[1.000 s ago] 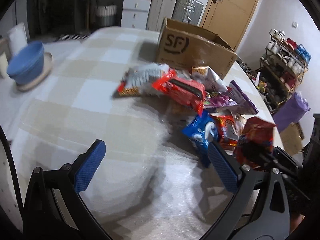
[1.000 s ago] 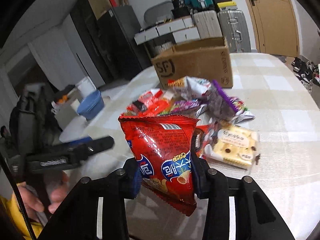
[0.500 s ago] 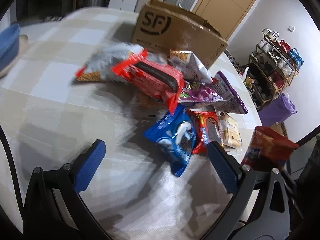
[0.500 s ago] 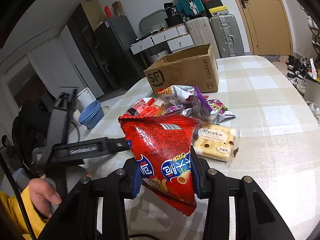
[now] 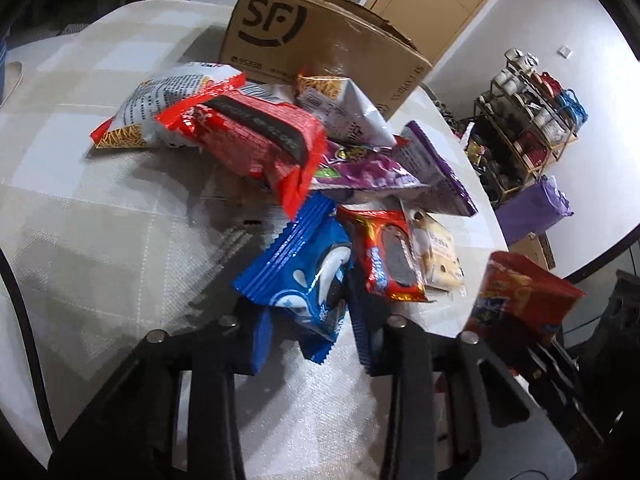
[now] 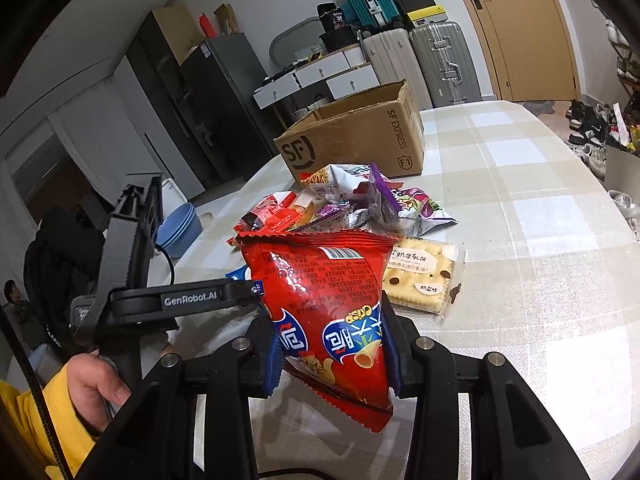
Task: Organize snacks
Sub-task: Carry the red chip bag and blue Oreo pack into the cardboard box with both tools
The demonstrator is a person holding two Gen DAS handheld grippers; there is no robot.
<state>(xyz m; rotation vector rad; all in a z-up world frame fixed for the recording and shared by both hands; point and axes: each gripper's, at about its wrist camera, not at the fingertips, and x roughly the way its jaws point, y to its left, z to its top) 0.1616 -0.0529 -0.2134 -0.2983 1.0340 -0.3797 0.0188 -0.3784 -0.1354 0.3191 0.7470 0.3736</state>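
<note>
A heap of snack packets [image 5: 352, 168] lies on the checked table in front of an open SF cardboard box [image 5: 320, 44]; the box also shows in the right wrist view [image 6: 360, 140]. My left gripper [image 5: 312, 344] is shut on the near end of a blue cookie packet [image 5: 304, 272] at the heap's front. My right gripper [image 6: 332, 356] is shut on a red crisps bag [image 6: 328, 300] held upright above the table; that bag also shows at the right of the left wrist view [image 5: 520, 300].
A red cookie packet [image 5: 388, 256] and a pale biscuit packet [image 6: 420, 276] lie beside the blue one. A blue bowl [image 6: 180, 228] sits at the table's left. Suitcases [image 6: 420, 60] and a wooden door [image 6: 528, 28] stand behind; a shoe rack [image 5: 532, 120] stands right.
My left gripper moved forward to the heap and closed from wide open onto the blue cookie packet. My right gripper kept the red bag and rose a little.
</note>
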